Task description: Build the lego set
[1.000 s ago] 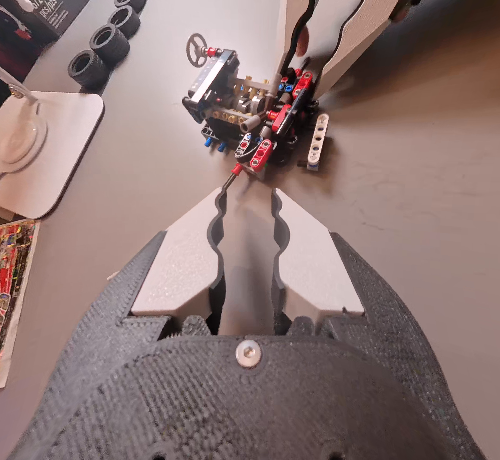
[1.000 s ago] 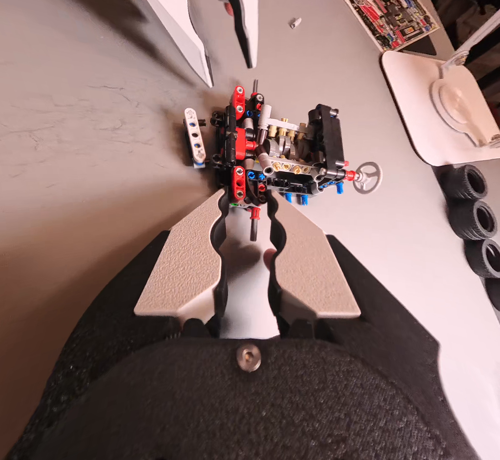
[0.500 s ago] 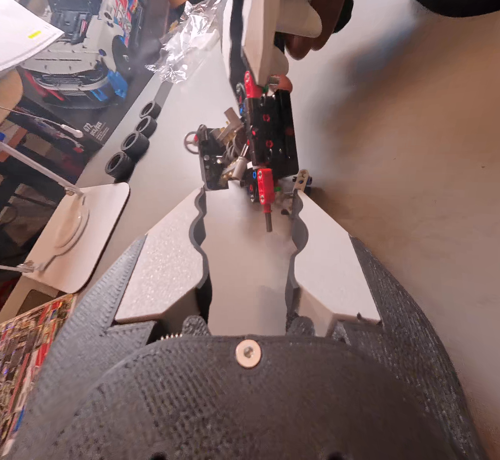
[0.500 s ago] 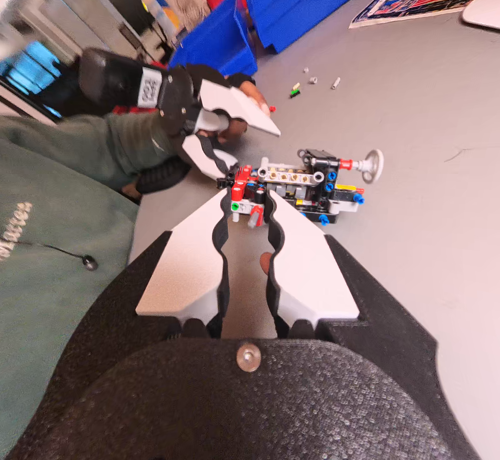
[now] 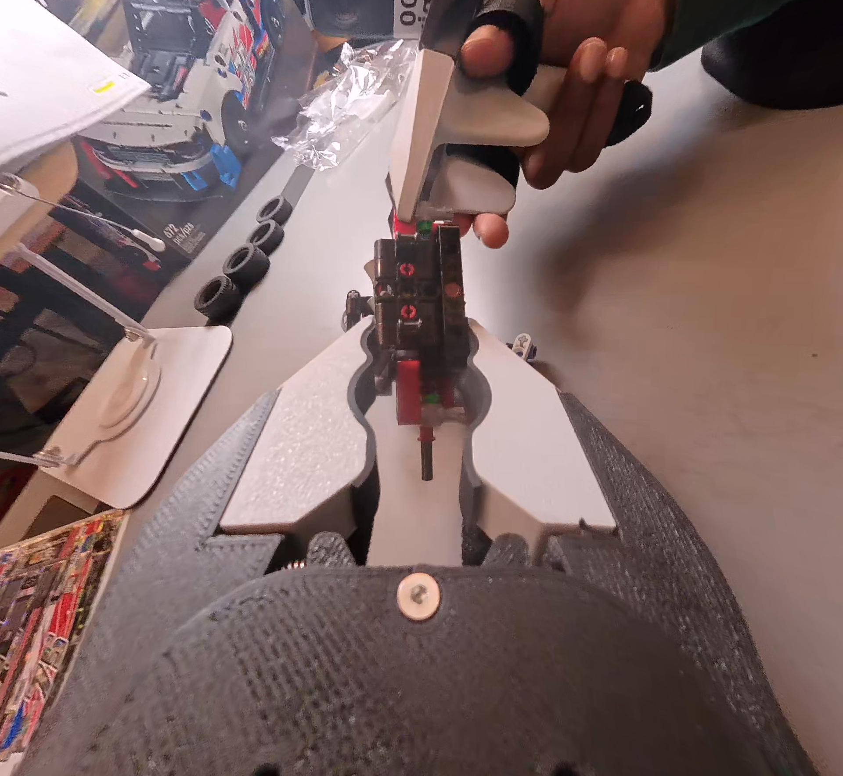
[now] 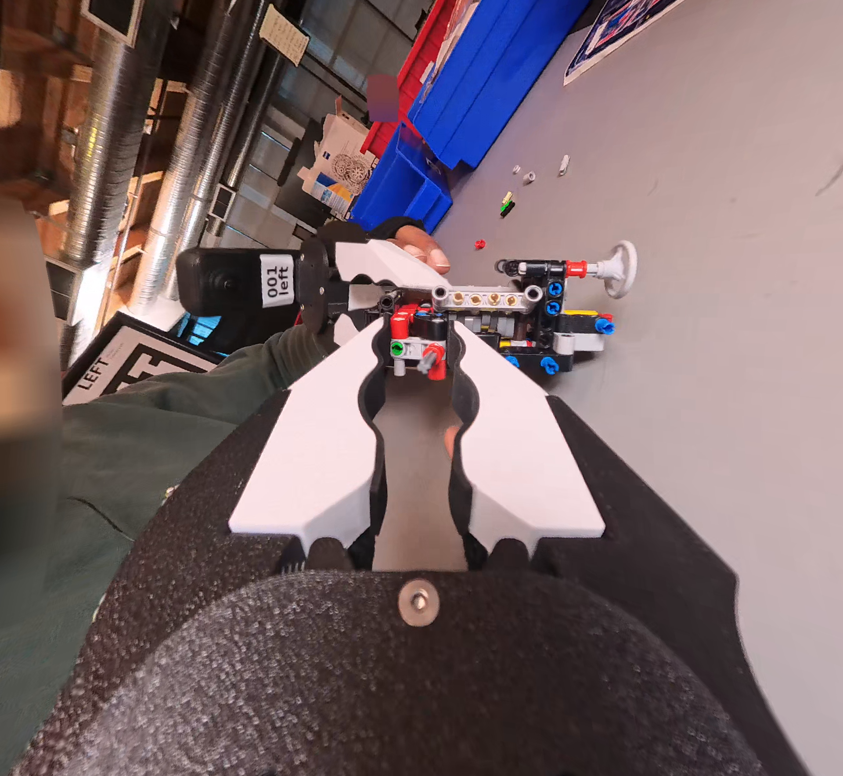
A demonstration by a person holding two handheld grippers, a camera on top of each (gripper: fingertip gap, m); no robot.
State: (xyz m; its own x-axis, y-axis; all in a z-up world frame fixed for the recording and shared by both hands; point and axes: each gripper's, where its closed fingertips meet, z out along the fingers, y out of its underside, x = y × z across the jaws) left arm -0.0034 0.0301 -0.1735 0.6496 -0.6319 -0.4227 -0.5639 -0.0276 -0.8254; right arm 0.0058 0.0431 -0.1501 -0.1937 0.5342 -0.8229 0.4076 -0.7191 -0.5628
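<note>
While both grippers hold the lego car frame point(image 5: 417, 298) – left gripper point(image 5: 417, 345) squeezing one end, right gripper point(image 6: 417, 334) the other – four black tires point(image 5: 244, 266) sit nearby.

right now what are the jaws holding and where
Both grip the lego chassis by opposite ends: the left gripper one end, the right gripper the other.

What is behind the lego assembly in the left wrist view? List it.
The right gripper grips the far end of the lego assembly, a hand behind it. The assembly hides its steering wheel.
</note>
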